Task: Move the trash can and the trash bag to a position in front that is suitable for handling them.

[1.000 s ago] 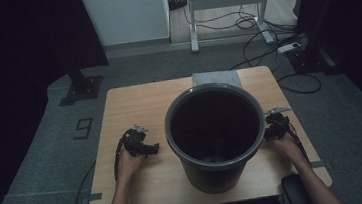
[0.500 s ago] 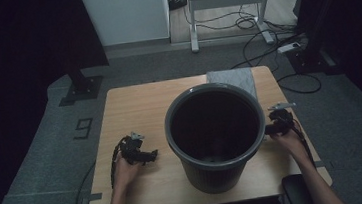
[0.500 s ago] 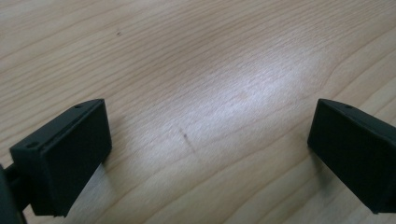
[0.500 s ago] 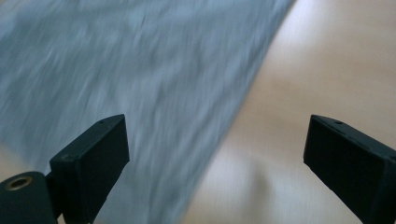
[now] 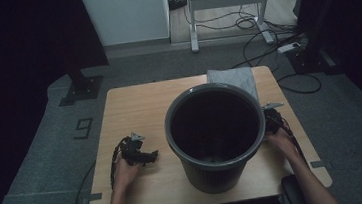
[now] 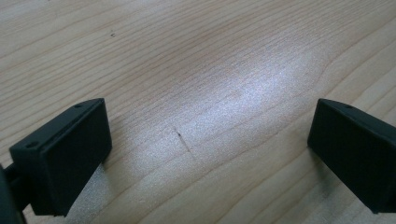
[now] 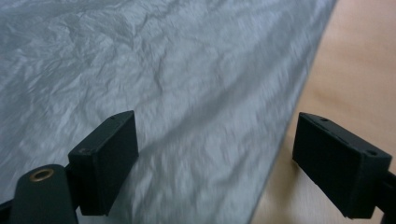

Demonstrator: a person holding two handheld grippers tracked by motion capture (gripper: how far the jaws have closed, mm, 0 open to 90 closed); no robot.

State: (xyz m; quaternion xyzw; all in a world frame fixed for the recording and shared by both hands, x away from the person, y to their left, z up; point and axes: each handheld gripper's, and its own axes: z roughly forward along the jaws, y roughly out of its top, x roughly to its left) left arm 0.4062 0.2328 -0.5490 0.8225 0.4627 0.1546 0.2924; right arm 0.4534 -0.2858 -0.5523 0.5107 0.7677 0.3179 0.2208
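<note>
A tall dark grey bin (image 5: 211, 177) stands upright in the middle of the wooden table (image 5: 134, 111). Behind it lies a flat, folded grey plastic bag (image 5: 234, 79). My left gripper (image 5: 149, 158) rests on the table left of the bin, open over bare wood (image 6: 210, 56), with nothing between its jaws (image 6: 205, 149). My right gripper (image 5: 271, 118) is by the bin's right side. Its jaws (image 7: 215, 158) have just been closing but stand open over the crinkled bag (image 7: 140, 70) near its edge, not pressing on it.
The bin fills much of the table's centre, with narrow strips of wood on either side. Beyond the table are a white cabinet (image 5: 125, 12), a metal stand (image 5: 224, 0) and cables (image 5: 263, 39) on the grey floor.
The right gripper has shifted slightly along the bin's right side. The left hand has barely moved.
</note>
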